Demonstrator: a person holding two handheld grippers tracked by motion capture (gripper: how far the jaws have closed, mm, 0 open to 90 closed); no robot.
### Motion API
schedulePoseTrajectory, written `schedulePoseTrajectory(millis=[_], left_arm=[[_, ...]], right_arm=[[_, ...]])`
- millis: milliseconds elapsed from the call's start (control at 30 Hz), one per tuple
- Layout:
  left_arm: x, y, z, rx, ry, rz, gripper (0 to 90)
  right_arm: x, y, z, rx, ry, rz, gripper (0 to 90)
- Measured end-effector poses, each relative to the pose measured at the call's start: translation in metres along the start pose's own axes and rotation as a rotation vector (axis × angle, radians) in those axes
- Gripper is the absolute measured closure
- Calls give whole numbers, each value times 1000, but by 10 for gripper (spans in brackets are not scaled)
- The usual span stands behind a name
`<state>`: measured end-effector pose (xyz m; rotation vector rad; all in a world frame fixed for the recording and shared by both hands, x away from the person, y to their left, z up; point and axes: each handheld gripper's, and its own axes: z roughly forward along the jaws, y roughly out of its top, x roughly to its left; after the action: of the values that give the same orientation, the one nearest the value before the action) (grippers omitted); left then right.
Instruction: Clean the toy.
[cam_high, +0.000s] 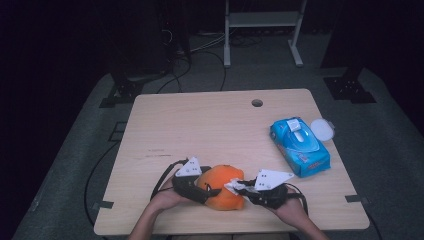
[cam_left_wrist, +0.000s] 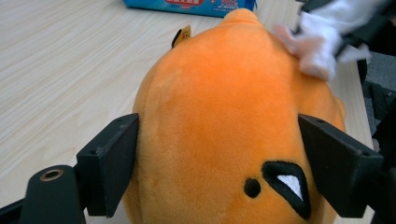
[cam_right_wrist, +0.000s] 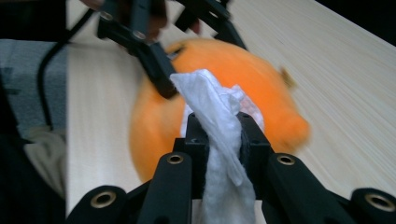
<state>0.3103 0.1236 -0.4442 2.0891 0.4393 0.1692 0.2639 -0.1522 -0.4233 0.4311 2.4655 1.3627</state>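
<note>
An orange plush toy (cam_high: 222, 192) lies near the table's front edge, between my two grippers. My left gripper (cam_high: 207, 192) comes in from the left and is shut on it. In the left gripper view its black jaws press on both flanks of the toy (cam_left_wrist: 219, 126), whose stitched eye shows low down. My right gripper (cam_high: 241, 187) is shut on a crumpled white wipe (cam_high: 233, 186) and holds it against the toy's right side. In the right gripper view the wipe (cam_right_wrist: 210, 98) sticks up between the jaws of that gripper (cam_right_wrist: 223, 135), in front of the blurred toy (cam_right_wrist: 275, 93).
A blue pack of wet wipes (cam_high: 300, 145) lies at the table's right, its flap up, with a round white lid (cam_high: 321, 129) beside it. A cable hole (cam_high: 257, 103) sits near the far edge of the wooden table (cam_high: 200, 125). Cables and stands surround the table on the floor.
</note>
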Motion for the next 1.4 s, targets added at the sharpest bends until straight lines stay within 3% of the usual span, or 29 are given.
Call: schedulePoseTrajectory(millis=[167, 267, 367, 400, 467, 533, 600, 733, 867, 967, 1000, 1100, 1267, 1333, 1400], left_arm=[[2, -2, 0, -6, -3, -17, 172], [2, -2, -1, -5, -1, -8, 171], [1, -2, 0, -6, 2, -5, 171], [1, -2, -1, -3, 6, -7, 171], [1, -1, -1, -2, 9, -5, 187], [-1, -1, -1, -4, 6, 7, 202], [-2, -1, 0, -5, 10, 13, 203], [0, -1, 0, -7, 6, 7, 199], [3, -2, -2, -3, -5, -8, 200], [6, -3, -4, -1, -14, -24, 201], [5, -3, -4, -3, -11, -23, 202], [5, -3, -4, -8, -1, -35, 206], [-1, 0, -1, 1, -1, 3, 207], [-1, 1, -1, 3, -11, 2, 202], [-1, 3, -2, 0, -39, -5, 165]], right_arm=[[-17, -13, -3, 47, -17, 65, 766], [-16, -15, -4, 67, 9, 73, 766], [-7, -12, -3, 68, 74, 34, 766], [-4, -10, -2, 72, 72, 20, 765], [-5, -6, -1, 72, 44, -1, 767], [-12, -4, -2, 47, 13, 36, 767], [-21, -3, -2, 18, -49, 76, 767], [-23, -5, -1, 26, -68, 84, 766], [-19, -11, -2, 82, 19, 90, 762], [-9, -17, -2, 148, 129, 56, 762], [-6, -16, -1, 157, 132, 33, 762], [-9, -10, -2, 135, 83, 26, 764], [-24, 1, -3, 12, -86, 82, 764], [-26, 1, 0, 14, -85, 92, 763], [-23, -3, 2, 33, -42, 87, 762]])
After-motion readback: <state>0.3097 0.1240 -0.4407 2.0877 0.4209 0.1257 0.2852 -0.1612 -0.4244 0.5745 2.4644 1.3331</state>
